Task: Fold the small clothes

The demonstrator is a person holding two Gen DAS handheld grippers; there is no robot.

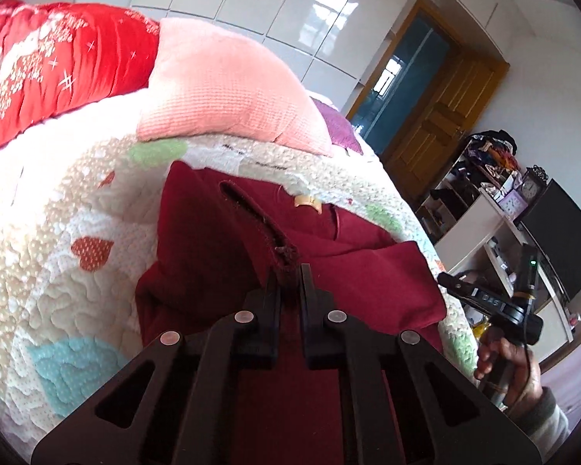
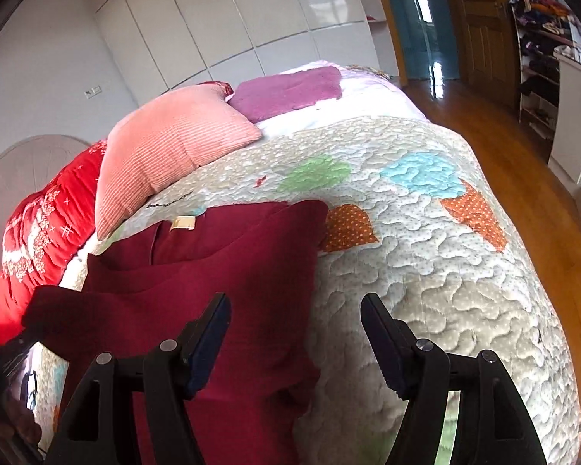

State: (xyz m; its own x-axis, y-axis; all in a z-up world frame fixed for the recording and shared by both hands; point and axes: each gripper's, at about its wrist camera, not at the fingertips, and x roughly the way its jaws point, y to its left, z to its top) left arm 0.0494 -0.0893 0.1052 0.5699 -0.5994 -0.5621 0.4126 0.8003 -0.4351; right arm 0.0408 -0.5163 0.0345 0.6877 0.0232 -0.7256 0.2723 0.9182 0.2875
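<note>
A dark red garment [image 1: 220, 240] lies on the quilted bedspread [image 1: 58, 232], partly folded, with a beige label [image 1: 308, 201] near its collar. My left gripper [image 1: 288, 271] is shut on a fuzzy edge of this garment, lifting a strip of it off the rest. In the right wrist view the same garment [image 2: 213, 263] lies at the left, and my right gripper [image 2: 294, 302] hovers open over its right edge and the bedspread [image 2: 426, 271], with nothing pinched between its fingers. A hand [image 1: 503, 360] holds that gripper at the bed's right side.
A pink pillow [image 2: 166, 147], a red duvet [image 2: 38, 240] and a purple cloth [image 2: 290, 91] lie beyond the garment. The bed's edge drops to a wooden floor [image 2: 523, 193]. Cluttered shelves [image 1: 484, 201] stand at the right.
</note>
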